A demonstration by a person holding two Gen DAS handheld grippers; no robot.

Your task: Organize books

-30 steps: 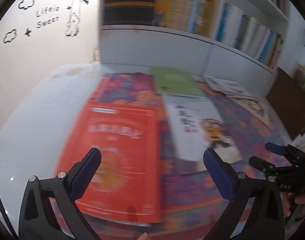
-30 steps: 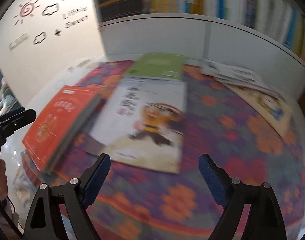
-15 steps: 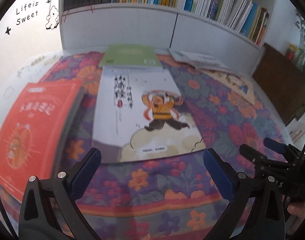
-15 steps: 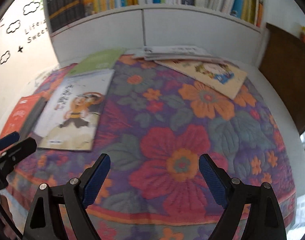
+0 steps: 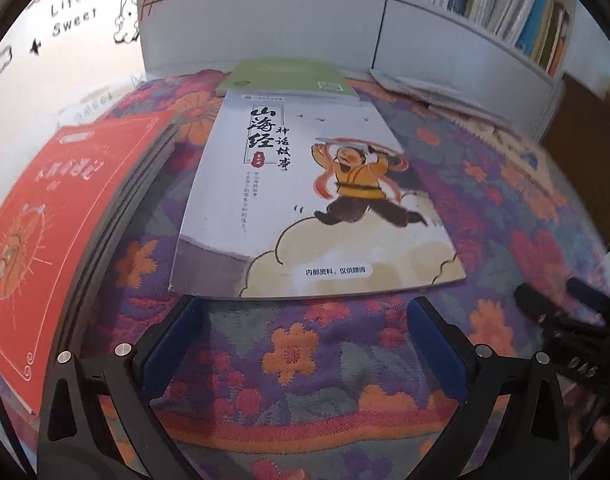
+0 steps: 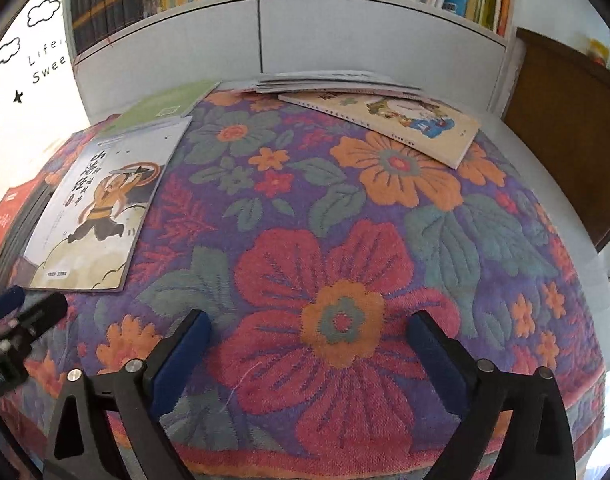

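1. While the left tool [image 5: 305, 320] hangs over the flowered cloth [image 6: 345, 264] on the tabletop, its two blue fingers [image 5: 173, 340] stand wide apart with nothing between them, just before the near edge of one picture book [image 5: 305, 200].
2. The right tool [image 6: 309, 340] is opening its jaws; only the cloth lies under them, no book, and it grips nothing.
3. One picture book with a running figure in yellow lies flat on the cloth, its cover up.
4. One green book [image 5: 285, 76] lies behind it; the far edge of the picture book covers a part of the green one.
5. One red book [image 5: 53, 216] lies on the left, on top of a dark stack; how many books are under it I cannot tell.
6. One cartoon book [image 6: 405, 120] with a figure in blue lies at the far right of the cloth, well apart from the picture book.
7. Behind the cartoon book, some thin booklets [image 6: 337, 82] lie in a pile; their number is not clear.
8. A white bookshelf [image 6: 261, 32] stands behind the tabletop, with many upright books in a row.
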